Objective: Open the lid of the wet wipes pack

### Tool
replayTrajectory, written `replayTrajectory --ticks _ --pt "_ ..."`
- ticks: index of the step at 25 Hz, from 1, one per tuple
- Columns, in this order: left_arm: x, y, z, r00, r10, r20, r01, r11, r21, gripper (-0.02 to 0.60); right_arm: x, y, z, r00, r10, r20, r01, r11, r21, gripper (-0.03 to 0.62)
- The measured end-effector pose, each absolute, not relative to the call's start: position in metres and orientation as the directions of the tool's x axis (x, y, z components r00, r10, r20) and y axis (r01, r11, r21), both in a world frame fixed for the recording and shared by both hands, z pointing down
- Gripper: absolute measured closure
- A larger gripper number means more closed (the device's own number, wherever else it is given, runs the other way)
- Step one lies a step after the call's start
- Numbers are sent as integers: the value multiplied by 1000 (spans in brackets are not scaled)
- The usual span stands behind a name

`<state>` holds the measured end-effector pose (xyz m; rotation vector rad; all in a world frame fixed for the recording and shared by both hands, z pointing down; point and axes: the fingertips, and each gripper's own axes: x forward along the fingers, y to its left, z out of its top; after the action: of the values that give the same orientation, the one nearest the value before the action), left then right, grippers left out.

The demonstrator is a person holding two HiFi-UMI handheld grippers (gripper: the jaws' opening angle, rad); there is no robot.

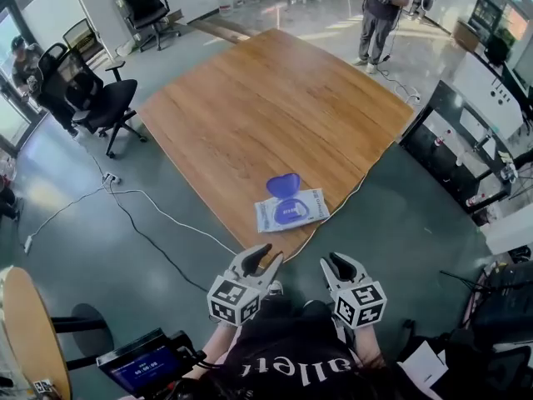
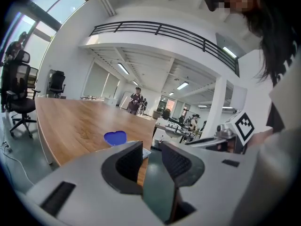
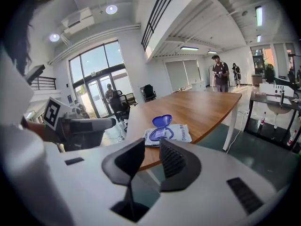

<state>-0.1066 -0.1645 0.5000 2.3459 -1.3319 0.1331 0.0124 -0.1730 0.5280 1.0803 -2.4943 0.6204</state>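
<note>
1. Two handheld grippers hover off the wooden table (image 1: 266, 98), close to the person's body. The left gripper (image 1: 262, 257) and the right gripper (image 1: 340, 265) each show jaws parted by a narrow gap, with nothing between them.
2. On the table, the wet wipes pack (image 1: 291, 210) lies flat just beside the near edge, well apart from both grippers. Its blue heart-shaped lid (image 1: 283, 185) stands flipped up on the far side with the oval opening exposed, so the task looks done.
3. First risk, as a judgement: the pack sits so near the edge that a careless brush from a gripper reaching in could slide the soft, light packet off the table.
4. Second risk: a push on the raised lid could snap it shut, or strain its thin hinge if it is bent further back.
5. Third risk: seizing the pack with one gripper alone would likely drag or crumple it, since nothing pins it down.
</note>
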Motion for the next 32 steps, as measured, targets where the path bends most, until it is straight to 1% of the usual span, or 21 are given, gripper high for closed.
replayTrajectory --ticks 7,14,19,26,32 --pt "-91 -125 490 470 -841 266 -865 -380 328 456 24 -135 516 -703 -555 444 -690 684 -237 494" --pt "-45 -55 490 390 -882 263 -890 -289 353 456 60 -64 513 -760 -485 434 -611 760 -222 494" --pt "-16 0 493 362 -890 279 -899 -253 358 456 84 -23 516 -783 -461 418 -587 770 -250 494" --pt "-7 54 494 307 -904 296 -917 -198 347 456 93 26 522 -813 -413 411 -548 781 -299 494" --pt "-4 72 492 322 -901 289 -912 -214 349 456 89 52 522 -818 -404 410 -543 777 -318 494"
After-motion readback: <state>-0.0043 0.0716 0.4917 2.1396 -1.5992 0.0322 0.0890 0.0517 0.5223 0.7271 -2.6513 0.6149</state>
